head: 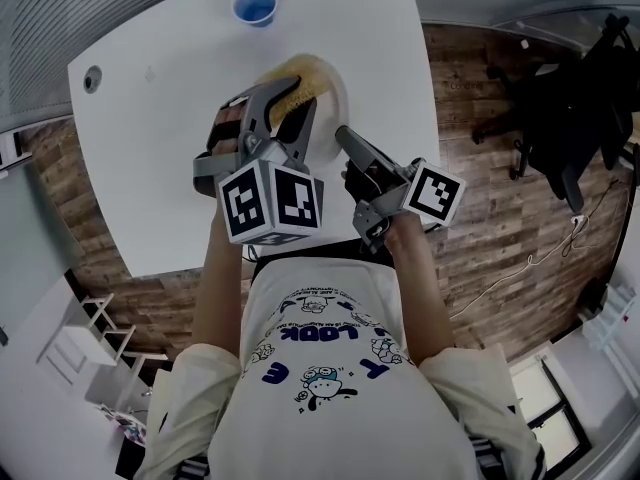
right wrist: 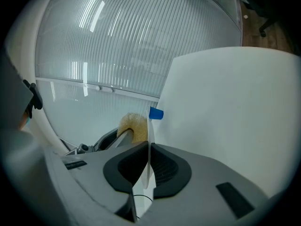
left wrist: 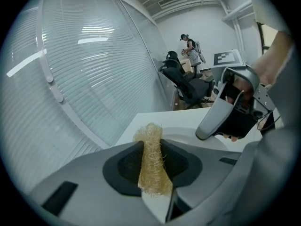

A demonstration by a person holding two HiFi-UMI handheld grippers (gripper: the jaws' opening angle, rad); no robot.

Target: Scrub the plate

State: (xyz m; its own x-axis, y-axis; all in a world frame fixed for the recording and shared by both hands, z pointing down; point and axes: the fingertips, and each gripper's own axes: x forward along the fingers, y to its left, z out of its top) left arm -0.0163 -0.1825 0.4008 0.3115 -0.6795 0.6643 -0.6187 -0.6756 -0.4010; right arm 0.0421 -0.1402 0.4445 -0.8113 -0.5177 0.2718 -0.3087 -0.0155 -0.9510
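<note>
A white plate [head: 338,96] is over the white table [head: 150,158], its rim pinched edge-on between the pads of my right gripper [head: 343,134]. In the right gripper view the thin plate [right wrist: 147,140] runs straight up between the jaws of the right gripper [right wrist: 148,167]. My left gripper [head: 290,96] is shut on a tan loofah scrubber [head: 303,72], which lies against the plate's face. In the left gripper view the loofah [left wrist: 152,157] stands clamped in the left gripper [left wrist: 153,169], with the plate [left wrist: 186,134] just beyond and the right gripper [left wrist: 230,108] at the right.
A blue cup [head: 255,6] stands at the table's far edge, also seen as the blue cup [right wrist: 156,113]. A round grommet hole [head: 92,78] is at the far left. A black office chair [head: 570,108] stands on the wooden floor to the right. A person [left wrist: 190,48] stands far off.
</note>
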